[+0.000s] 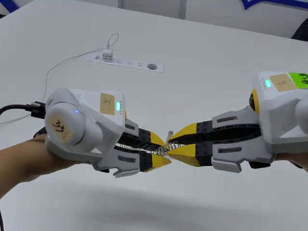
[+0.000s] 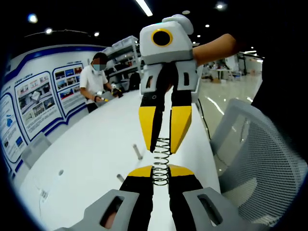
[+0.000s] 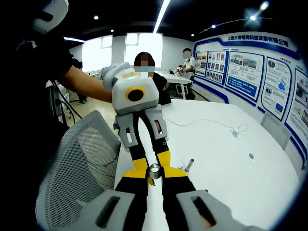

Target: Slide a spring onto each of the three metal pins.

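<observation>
We hold the left gripper [image 1: 166, 152] and the right gripper [image 1: 169, 147] tip to tip just above the white surface [image 1: 207, 77], with a spring [image 1: 163, 150] bridging their yellow jaws. Both pairs of jaws are clenched on the spring, one at each end. In the left gripper view it runs straight from our own jaws up into the jaws facing them. In the right gripper view we see it end-on, pinched between the yellow tips. We cannot tell whether anything sits inside the coil. Just behind the meeting tips a metal pin [image 1: 169, 136] stands upright on the surface, close to the spring but apart from it. In the left gripper view two pins [image 2: 138, 151] [image 2: 120, 178] stand on the surface to the left of the jaws. Farther back lies a white power strip [image 1: 126, 62] with a thin white cable [image 1: 72, 60] trailing off it. A grey mesh chair [image 2: 260, 159] sits beside the surface.
</observation>
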